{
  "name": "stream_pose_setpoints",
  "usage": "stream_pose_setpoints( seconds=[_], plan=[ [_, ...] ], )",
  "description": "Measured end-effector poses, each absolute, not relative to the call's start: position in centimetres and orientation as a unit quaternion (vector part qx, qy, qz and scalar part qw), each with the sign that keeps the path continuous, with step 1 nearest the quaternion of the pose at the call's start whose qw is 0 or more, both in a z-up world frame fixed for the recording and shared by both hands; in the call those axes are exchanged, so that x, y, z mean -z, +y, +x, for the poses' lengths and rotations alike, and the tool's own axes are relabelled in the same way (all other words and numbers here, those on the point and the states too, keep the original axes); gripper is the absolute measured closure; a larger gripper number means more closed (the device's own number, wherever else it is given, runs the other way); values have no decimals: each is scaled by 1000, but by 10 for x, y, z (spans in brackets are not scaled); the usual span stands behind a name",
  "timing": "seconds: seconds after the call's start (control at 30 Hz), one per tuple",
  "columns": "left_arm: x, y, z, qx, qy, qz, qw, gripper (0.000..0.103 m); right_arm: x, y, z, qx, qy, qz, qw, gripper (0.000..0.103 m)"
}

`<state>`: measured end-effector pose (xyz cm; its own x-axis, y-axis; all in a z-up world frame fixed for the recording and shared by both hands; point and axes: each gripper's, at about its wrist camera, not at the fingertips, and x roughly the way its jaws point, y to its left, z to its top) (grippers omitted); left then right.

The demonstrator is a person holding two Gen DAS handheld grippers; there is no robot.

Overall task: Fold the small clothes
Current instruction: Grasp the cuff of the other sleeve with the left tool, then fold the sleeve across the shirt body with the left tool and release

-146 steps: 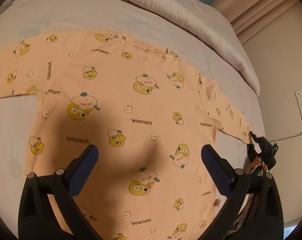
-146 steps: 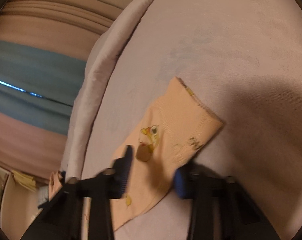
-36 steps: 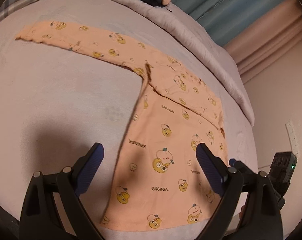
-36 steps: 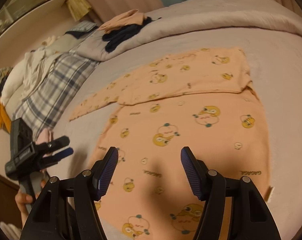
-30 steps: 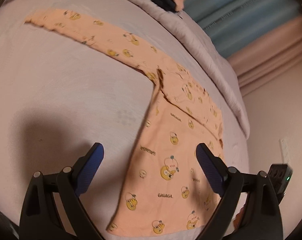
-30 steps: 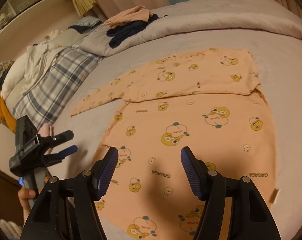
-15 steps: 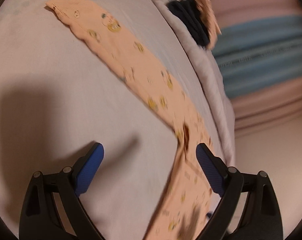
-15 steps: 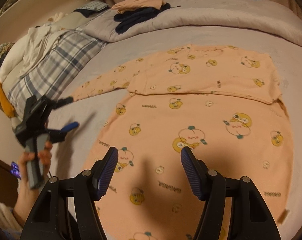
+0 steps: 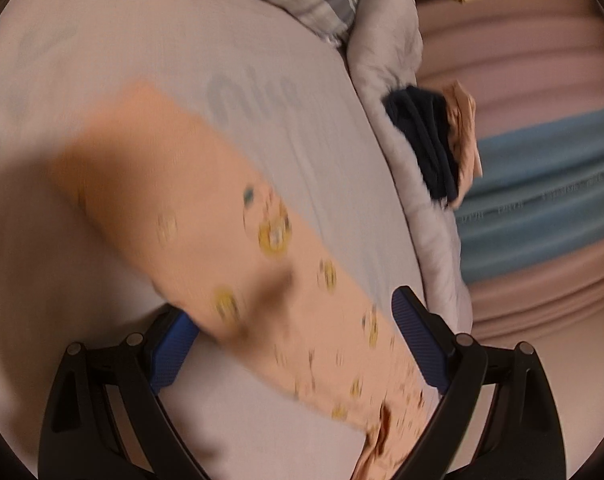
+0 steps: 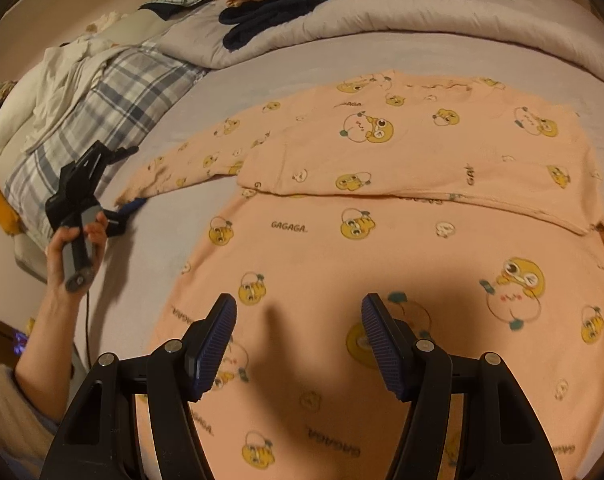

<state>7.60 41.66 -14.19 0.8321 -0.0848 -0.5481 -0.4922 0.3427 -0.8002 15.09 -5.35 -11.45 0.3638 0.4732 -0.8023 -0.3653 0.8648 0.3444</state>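
Peach cotton long-sleeved top with yellow cartoon prints (image 10: 382,240) flat on our grey bedsheet (image 10: 261,72) | left sleeve (image 9: 205,220) unfolded, our left gripper (image 9: 293,332) spread at its cuff (view blurred) | right sleeve (image 10: 422,152) already across chest | right gripper (image 10: 297,340) spread, empty above hem | body folds remain

Left claw (image 9: 293,344) now over sleeve (image 9: 189,216)

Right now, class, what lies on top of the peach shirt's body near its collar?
One sleeve is folded across the peach shirt, lying flat on it. The fabric and prints beneath that sleeve are covered and cannot be seen.
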Motion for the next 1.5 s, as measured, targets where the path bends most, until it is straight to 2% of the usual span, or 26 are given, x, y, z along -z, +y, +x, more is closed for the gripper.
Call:
stream_pose_setpoints(
  seconds=[0.07, 0.17, 0.27, 0.33, 0.4, 0.47, 0.5, 0.57, 0.6, 0.63, 0.67, 0.7, 0.83, 1.07, 1.27, 1.5],
  plan=[
    [142, 429, 76, -144, 247, -564, 775, 12, 112, -50, 156, -254, 498, 46, 828, 38],
    [144, 441, 73, -157, 235, -576, 767, 22, 106, -43, 169, -257, 480, 39, 838, 38],
    [145, 443, 69, -169, 243, -569, 767, 47, 105, -31, 186, -256, 471, 39, 843, 38],
    [150, 445, 65, -177, 250, -570, 762, 73, 107, -21, 196, -252, 470, 40, 845, 38],
    [153, 448, 61, -174, 244, -580, 757, 80, 109, -9, 207, -248, 465, 39, 849, 38],
    [152, 449, 58, -173, 237, -581, 760, 81, 108, 2, 213, -251, 460, 40, 851, 39],
    [149, 450, 57, -174, 235, -575, 764, 86, 109, 7, 218, -258, 459, 43, 849, 42],
    [142, 449, 57, -176, 234, -564, 772, 93, 112, 19, 226, -264, 467, 45, 843, 59],
    [137, 449, 58, -173, 233, -558, 777, 95, 115, 24, 230, -267, 469, 47, 841, 64],
    [131, 448, 58, -168, 233, -551, 784, 97, 116, 28, 231, -269, 471, 46, 839, 75],
    [127, 447, 59, -166, 233, -544, 789, 99, 119, 34, 233, -270, 475, 44, 836, 83],
    [121, 446, 60, -163, 234, -535, 796, 99, 121, 37, 234, -270, 478, 41, 835, 84],
    [101, 436, 67, -147, 236, -508, 816, 99, 141, 52, 237, -267, 508, 14, 819, 85],
    [60, 392, 91, -85, 241, -454, 854, 100, 119, 31, 229, -283, 503, 53, 815, 85],
    [27, 319, 123, -2, 260, -384, 886, 100, 102, -15, 201, -268, 485, 101, 826, 85],
    [21, 202, 169, 76, 324, -287, 898, 100, 97, -88, 201, -218, 462, 195, 837, 85]
  ],
)
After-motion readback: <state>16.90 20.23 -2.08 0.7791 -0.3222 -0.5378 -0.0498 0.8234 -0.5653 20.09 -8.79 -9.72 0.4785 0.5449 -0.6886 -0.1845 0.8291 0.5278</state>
